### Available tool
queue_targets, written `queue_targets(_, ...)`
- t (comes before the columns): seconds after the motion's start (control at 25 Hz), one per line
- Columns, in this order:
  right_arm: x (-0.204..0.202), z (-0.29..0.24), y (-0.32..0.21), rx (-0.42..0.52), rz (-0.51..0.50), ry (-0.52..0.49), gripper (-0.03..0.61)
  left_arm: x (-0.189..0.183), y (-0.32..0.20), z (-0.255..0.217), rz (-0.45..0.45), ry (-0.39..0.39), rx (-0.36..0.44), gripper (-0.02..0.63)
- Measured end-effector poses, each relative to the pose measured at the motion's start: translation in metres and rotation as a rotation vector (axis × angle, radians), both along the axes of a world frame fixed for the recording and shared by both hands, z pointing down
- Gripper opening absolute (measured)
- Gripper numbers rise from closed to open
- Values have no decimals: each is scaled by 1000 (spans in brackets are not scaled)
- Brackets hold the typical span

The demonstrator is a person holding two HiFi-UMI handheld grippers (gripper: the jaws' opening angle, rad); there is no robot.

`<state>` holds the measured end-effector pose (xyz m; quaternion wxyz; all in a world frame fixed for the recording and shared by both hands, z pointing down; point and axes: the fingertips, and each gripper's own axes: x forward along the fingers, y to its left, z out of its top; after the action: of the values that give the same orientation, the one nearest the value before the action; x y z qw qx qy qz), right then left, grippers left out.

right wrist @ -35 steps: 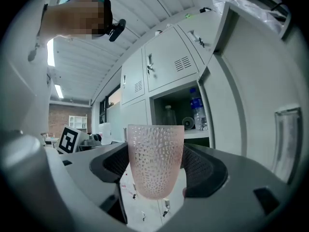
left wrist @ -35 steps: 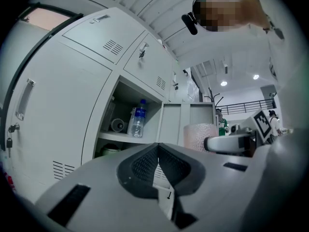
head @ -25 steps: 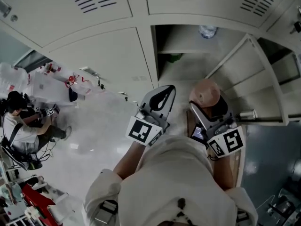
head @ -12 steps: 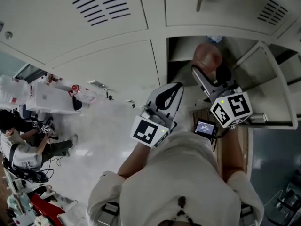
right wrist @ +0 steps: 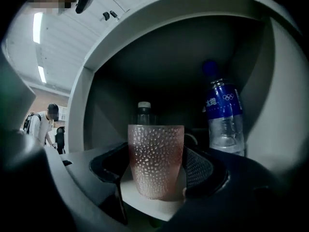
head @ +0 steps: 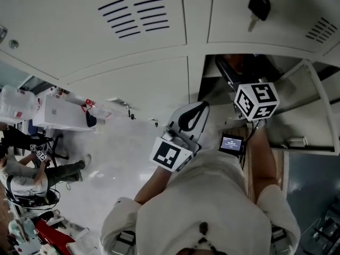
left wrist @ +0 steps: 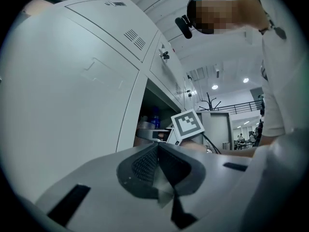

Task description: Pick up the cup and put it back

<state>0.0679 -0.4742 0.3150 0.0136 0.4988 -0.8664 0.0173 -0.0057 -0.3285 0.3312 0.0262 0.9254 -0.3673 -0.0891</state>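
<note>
- Nearest, the left gripper (left wrist: 157, 149): jaws pressed together, nothing between them, held low in front of the body and outside the locker (head: 133, 52).
- Next, the right gripper (right wrist: 157, 167), reached into the open compartment: jaws part-way open and clamped on the cup (right wrist: 155, 146), one pad on each side of its lower wall.
- The cup itself — a pinkish clear tumbler with a dimpled surface: upright, long axis vertical, mouth pointing up, narrower base down, inside the compartment's opening. Cannot tell if the base touches the shelf.
- Just behind the cup, a dark bottle (right wrist: 144, 112) with a pale cap, standing upright, mostly hidden by the cup.
- To the right and further in, a water bottle (right wrist: 223, 117) with a blue label and blue cap, upright, near the compartment's right wall.
- Above the compartment, a key (head: 258, 7) hanging in the upper door's lock.
- Far off at the left, a person (head: 21, 163) sitting on the floor.
</note>
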Motion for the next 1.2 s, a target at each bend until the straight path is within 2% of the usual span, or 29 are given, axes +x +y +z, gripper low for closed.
queue_targets(0.28, -4, 4, -30, -28, 25, 30, 353, -5, -7, 3, -7, -5, -3, 8)
queue_targets(0.6, -9, 12, -38, -43, 99, 141, 353, -3, -12, 7, 8, -14, -13, 8)
queue_targets(0.96, -13, 11, -35, -38, 62, 136, 353, 1, -9, 8, 23, -15, -9, 8)
queue_targets(1.2, -4, 11, -28, -55, 75, 105, 354, -2, -6, 9, 9, -11, -18, 8)
